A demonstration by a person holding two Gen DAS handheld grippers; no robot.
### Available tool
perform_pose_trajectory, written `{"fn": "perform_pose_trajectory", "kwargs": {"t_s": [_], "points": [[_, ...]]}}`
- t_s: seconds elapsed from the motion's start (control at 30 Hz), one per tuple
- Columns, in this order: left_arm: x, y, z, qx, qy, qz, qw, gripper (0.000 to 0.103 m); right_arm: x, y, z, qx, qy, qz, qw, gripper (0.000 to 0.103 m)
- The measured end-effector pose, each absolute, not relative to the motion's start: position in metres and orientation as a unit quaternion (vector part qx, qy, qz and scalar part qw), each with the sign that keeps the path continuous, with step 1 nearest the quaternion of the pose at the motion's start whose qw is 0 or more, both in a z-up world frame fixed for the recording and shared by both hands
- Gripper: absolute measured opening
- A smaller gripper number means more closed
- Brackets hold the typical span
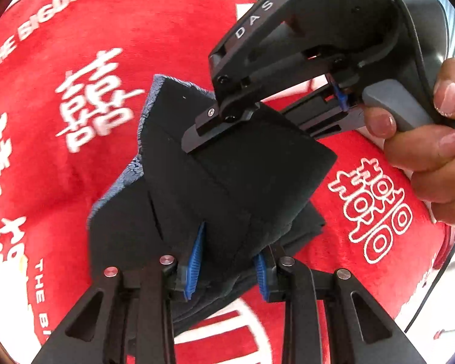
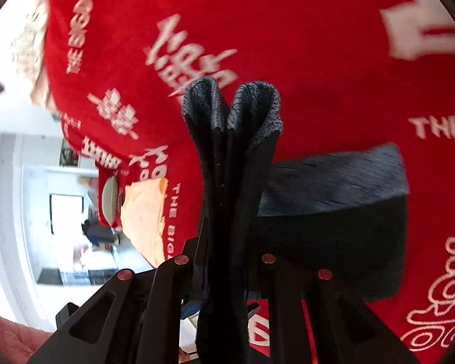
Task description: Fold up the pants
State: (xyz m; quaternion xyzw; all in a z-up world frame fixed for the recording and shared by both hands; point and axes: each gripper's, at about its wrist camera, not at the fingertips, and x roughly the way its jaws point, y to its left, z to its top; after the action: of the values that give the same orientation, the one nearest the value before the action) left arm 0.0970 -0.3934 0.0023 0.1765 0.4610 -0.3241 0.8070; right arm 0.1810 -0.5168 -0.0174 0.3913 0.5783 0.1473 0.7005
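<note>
The dark navy pants [image 1: 227, 176] with a grey-blue inner lining are folded into a thick bundle above a red cloth. My left gripper [image 1: 227, 273] is shut on the near edge of the bundle, its blue pads pressed into the fabric. My right gripper [image 1: 209, 127] comes in from the upper right and is shut on the far edge of the same bundle. In the right wrist view the pants [image 2: 230, 163] stand bunched between the right gripper [image 2: 224, 273], with grey lining at the top and a lower layer [image 2: 336, 200] spread to the right.
A red cloth [image 1: 75, 151] with white characters and "THE BIG DAY" lettering covers the surface. An orange-yellow garment [image 2: 142, 212] lies at its left edge in the right wrist view. A bright room lies beyond that edge.
</note>
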Motion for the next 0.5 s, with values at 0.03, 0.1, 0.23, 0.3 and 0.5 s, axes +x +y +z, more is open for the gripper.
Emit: {"fn": "perform_pose_trajectory", "kwargs": {"t_s": [0.03,0.1,0.23,0.3,0.5], "points": [[0.095,-0.398,-0.001,0.179,0.463,-0.326,0.805,0.031,0.176,-0.527,-0.025,0.396,0.579,0.139,0.699,0.016],[0.092,-0.41,-0.01,0.186,0.472,-0.329,0.796,0.031,0.171,-0.54,-0.037,0.401,0.583,0.127,0.695,0.016],[0.083,-0.43,-0.03,0.204,0.486,-0.329,0.784,0.031,0.16,-0.562,-0.065,0.408,0.59,0.113,0.687,0.016],[0.079,-0.436,-0.039,0.213,0.49,-0.328,0.779,0.031,0.155,-0.568,-0.074,0.405,0.591,0.111,0.688,0.016],[0.072,-0.446,-0.06,0.237,0.497,-0.325,0.769,0.031,0.144,-0.581,-0.109,0.409,0.6,0.093,0.681,0.018]]}}
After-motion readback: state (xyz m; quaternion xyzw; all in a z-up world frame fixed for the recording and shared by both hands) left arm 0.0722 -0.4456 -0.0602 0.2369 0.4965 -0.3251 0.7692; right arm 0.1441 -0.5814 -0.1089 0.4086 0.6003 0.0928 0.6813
